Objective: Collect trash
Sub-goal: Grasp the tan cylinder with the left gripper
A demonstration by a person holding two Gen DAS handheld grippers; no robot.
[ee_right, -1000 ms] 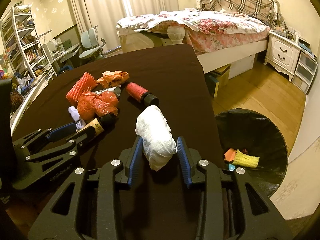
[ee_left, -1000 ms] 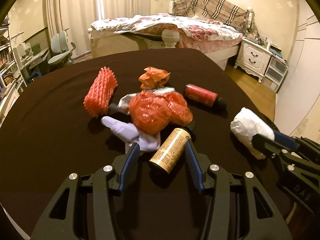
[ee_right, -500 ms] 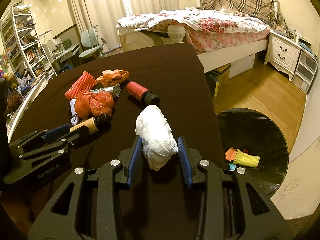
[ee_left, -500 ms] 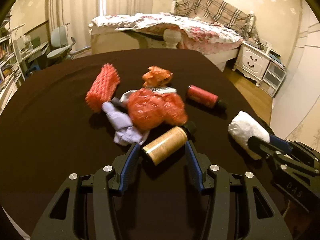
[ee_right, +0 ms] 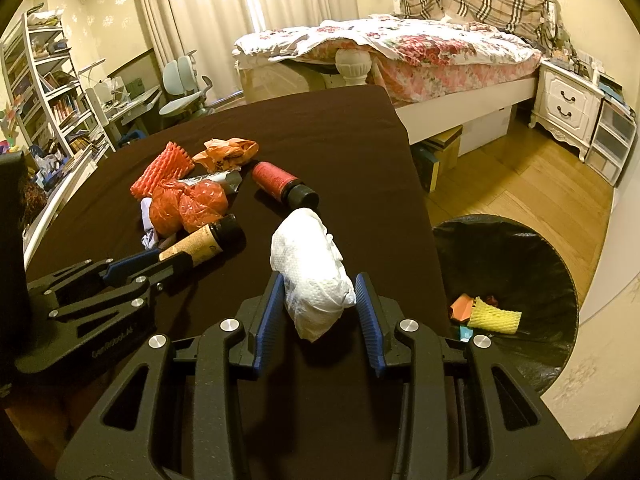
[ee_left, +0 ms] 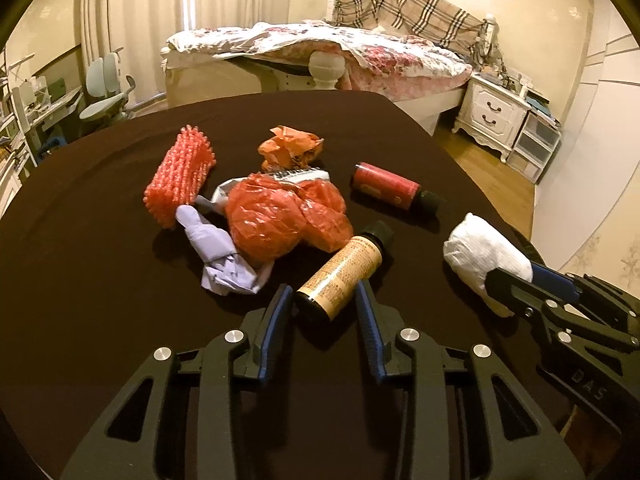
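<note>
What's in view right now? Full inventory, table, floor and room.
table: 1, dark brown cloth, centre
bottles: 2; tan-label one between left gripper's jaws, red one lying far right
plastic bags: 2; red mid-pile, orange behind it
foam net: 1, red, left of pile
glove: 1, lilac, front of pile
paper wad: 1, white, in right gripper
bin: 1, black liner, floor right of table; yellow net and orange scrap inside
bed: 1, floral, behind table
nightstand: 1, white, beside bed
left gripper: black, blue pads, jaws just closing on bottle
right gripper: same, gripping wad
</note>
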